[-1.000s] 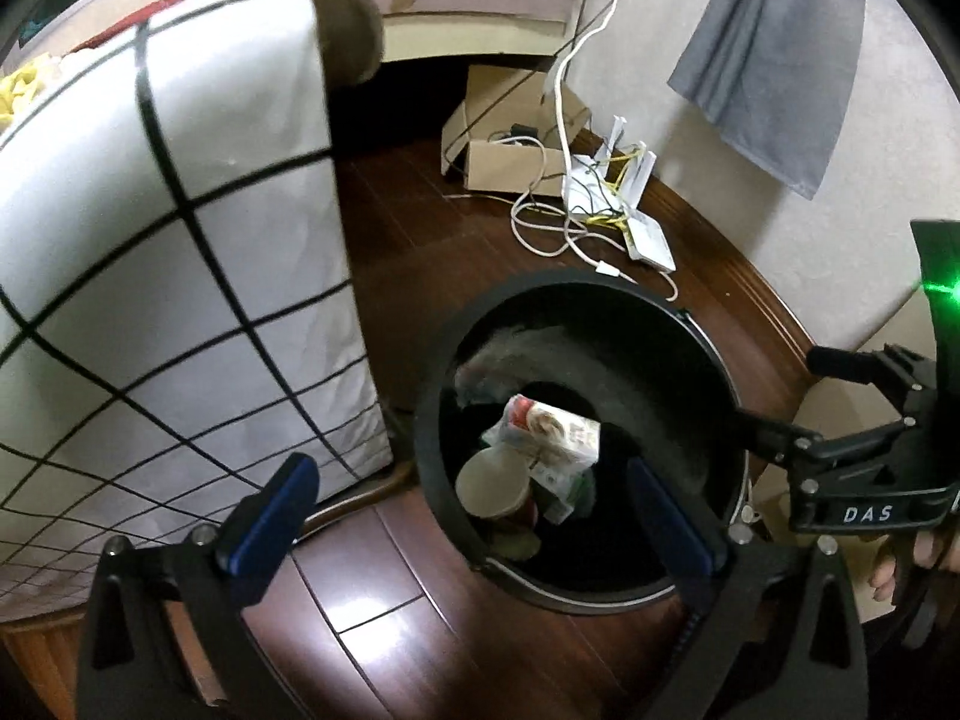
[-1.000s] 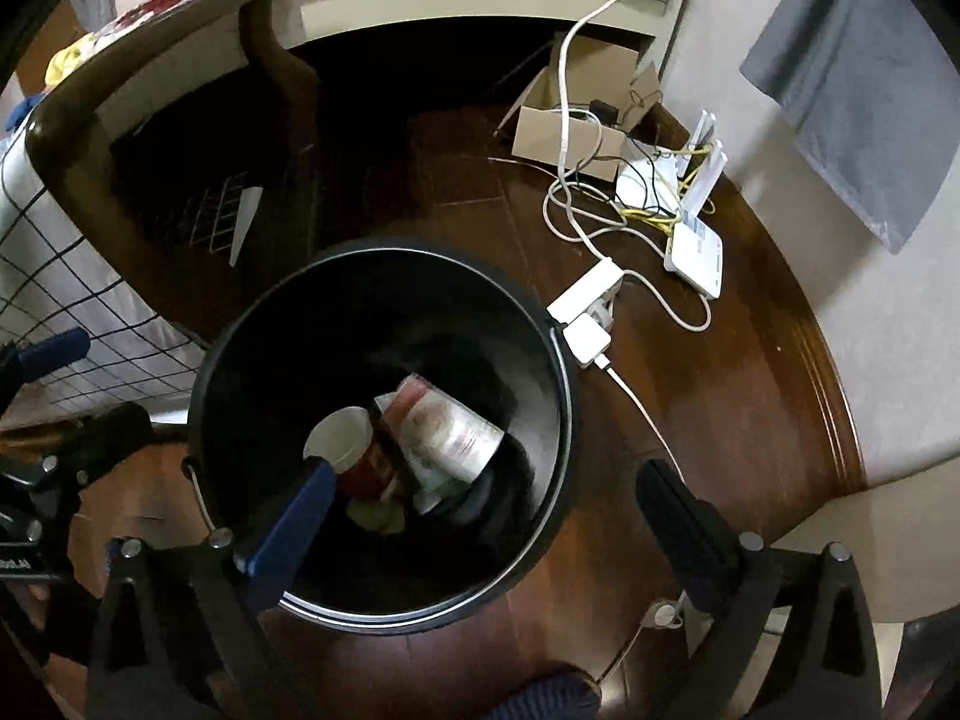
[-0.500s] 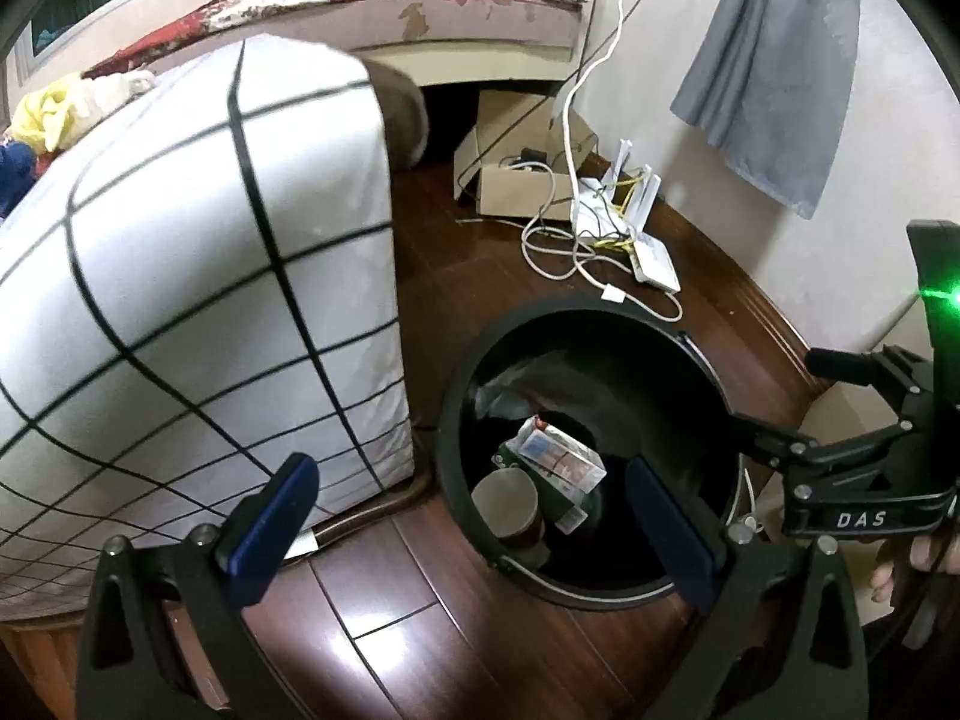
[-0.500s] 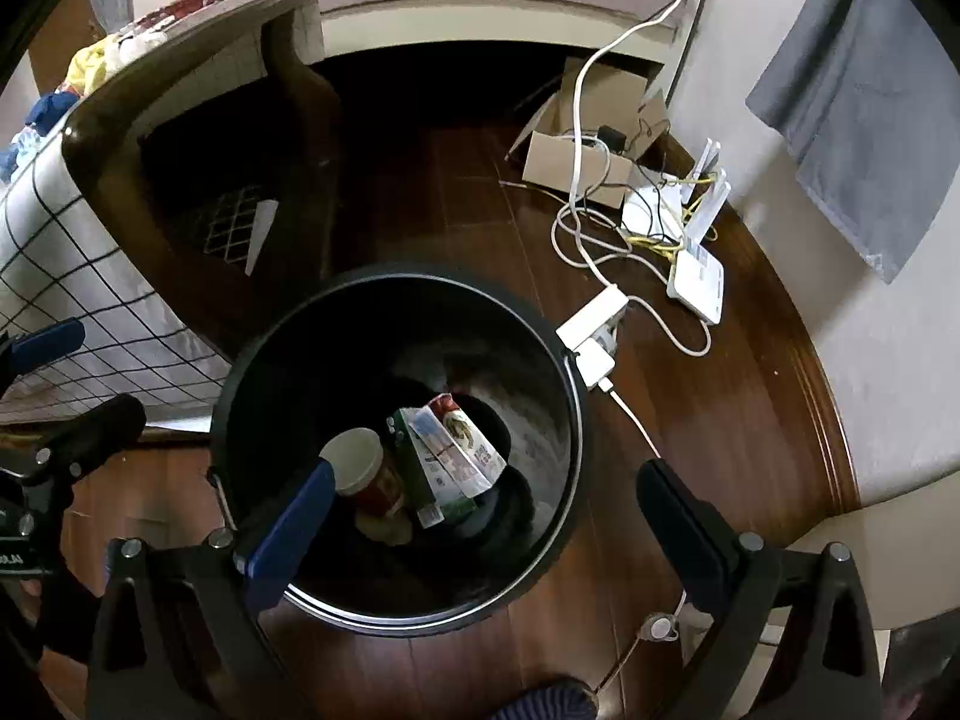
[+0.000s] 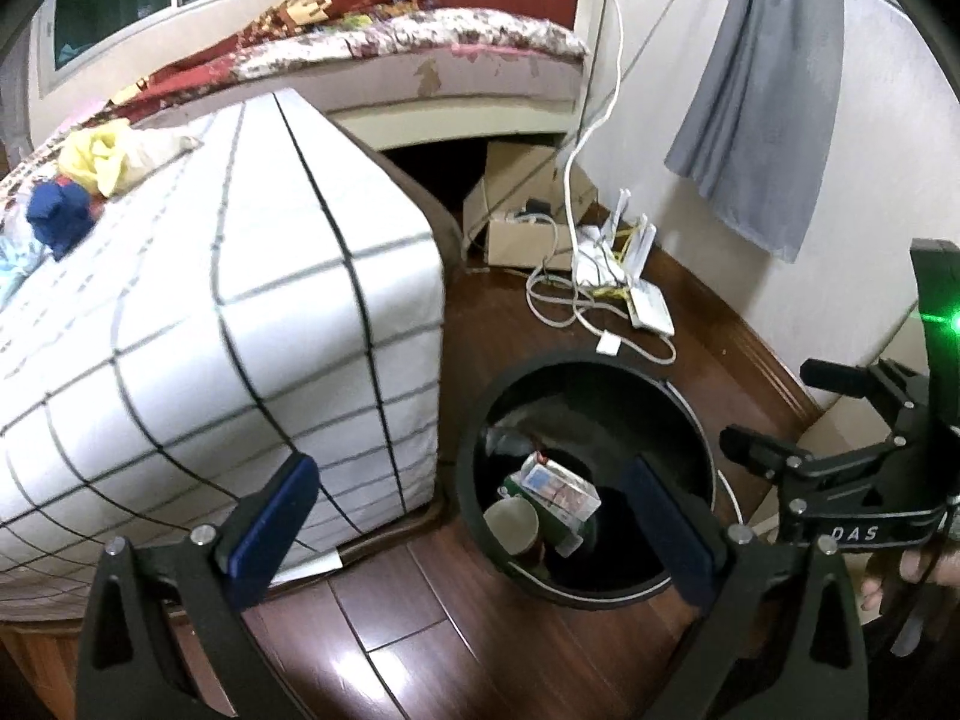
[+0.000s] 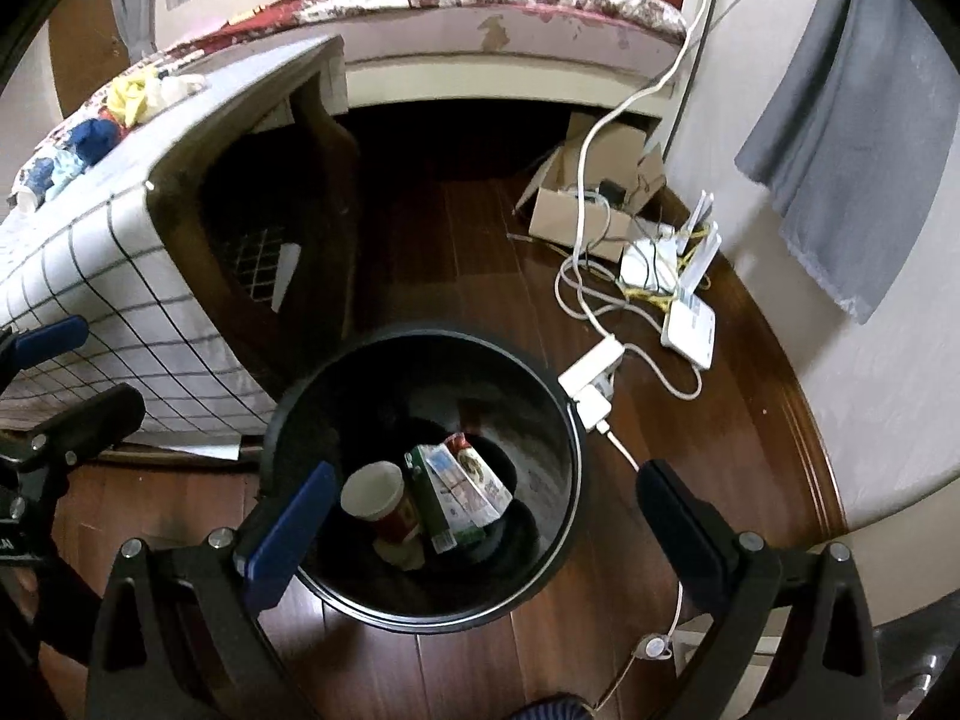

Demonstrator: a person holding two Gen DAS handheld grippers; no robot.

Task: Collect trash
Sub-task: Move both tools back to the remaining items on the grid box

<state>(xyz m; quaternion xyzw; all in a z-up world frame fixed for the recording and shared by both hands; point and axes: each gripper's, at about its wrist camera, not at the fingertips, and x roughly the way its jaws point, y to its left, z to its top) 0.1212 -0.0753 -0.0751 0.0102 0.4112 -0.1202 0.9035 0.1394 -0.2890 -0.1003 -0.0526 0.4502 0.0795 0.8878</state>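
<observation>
A black round bin (image 5: 690, 414) (image 6: 558, 420) stands on the wood floor. Inside lie a paper cup (image 5: 513, 525) (image 6: 378, 495) and a green-and-white carton (image 5: 561, 489) (image 6: 459, 489). My left gripper (image 5: 480, 528) is open and empty, above and left of the bin. My right gripper (image 6: 486, 516) is open and empty, above the bin; it also shows at the right of the left wrist view (image 5: 840, 468). Crumpled yellow, white and blue items (image 5: 90, 168) (image 6: 120, 108) lie on the checked tabletop.
A table under a white checked cloth (image 5: 210, 330) (image 6: 90, 276) stands left of the bin. A cardboard box (image 6: 594, 204), white routers (image 6: 690, 306), a power strip (image 6: 591, 372) and cables lie on the floor behind. A bed (image 5: 450, 60) and a grey cloth (image 5: 762, 90) are at the back.
Both grippers have risen and pulled back from the bin, so it looks smaller and the tabletop and bed have come into view. The carton has settled in the bin.
</observation>
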